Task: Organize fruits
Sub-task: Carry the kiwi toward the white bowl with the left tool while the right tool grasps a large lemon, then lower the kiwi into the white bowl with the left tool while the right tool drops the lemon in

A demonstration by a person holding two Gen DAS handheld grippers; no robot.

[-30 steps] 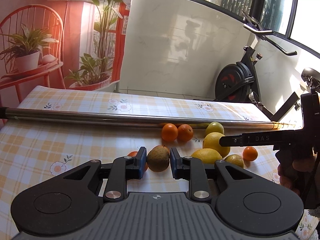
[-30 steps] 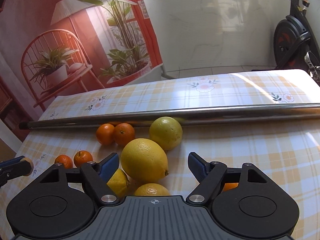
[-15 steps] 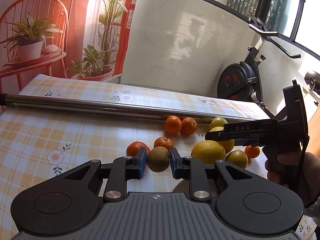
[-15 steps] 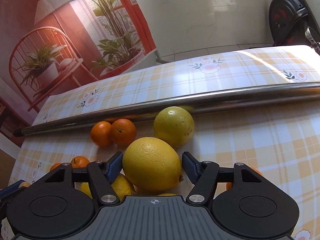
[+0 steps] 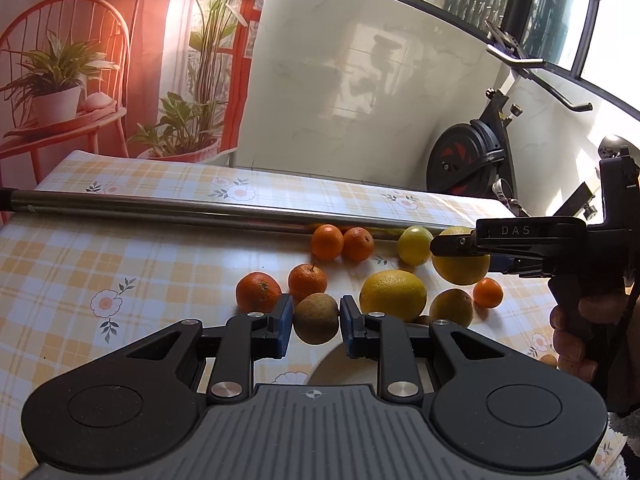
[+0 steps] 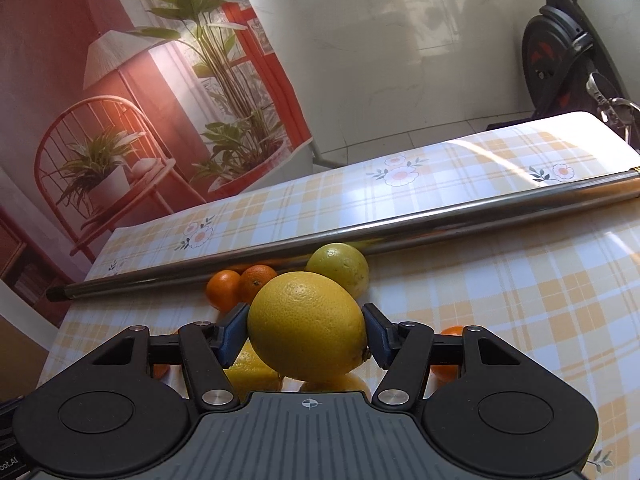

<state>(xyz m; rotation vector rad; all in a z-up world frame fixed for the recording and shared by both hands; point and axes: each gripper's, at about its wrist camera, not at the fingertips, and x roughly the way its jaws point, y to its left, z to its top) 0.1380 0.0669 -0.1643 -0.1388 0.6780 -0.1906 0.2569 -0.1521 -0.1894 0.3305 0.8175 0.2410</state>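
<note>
- Two fruits now pinched and lifted, against one a second ago: left gripper (image 5: 316,322) as before clamped on small brownish-green round fruit (image 5: 316,317); right gripper (image 6: 305,330), jaws spread around the fruit a second ago, now pressed onto large yellow lemon (image 6: 307,326) and raised off the checked yellow floral tablecloth (image 5: 160,268). Judged: sorting under way, both fruits ready for carrying to a group.
- Count, left to right, left wrist view:
- Orange mandarins, five: nearest one (image 5: 258,292) beside left jaw, stemmed one (image 5: 307,278), pair (image 5: 342,242) against long steel tube (image 5: 200,212), small one (image 5: 488,292) far right.
- Brownish-green fruit, one, held.
- Yellow citrus, four: big lemon on cloth (image 5: 393,295), pale greenish-yellow one (image 5: 415,245) by tube, dull yellow one (image 5: 451,307), held lemon above them.
- Tube, one, lying across table behind the fruits.
- Destination container: none visible.
</note>
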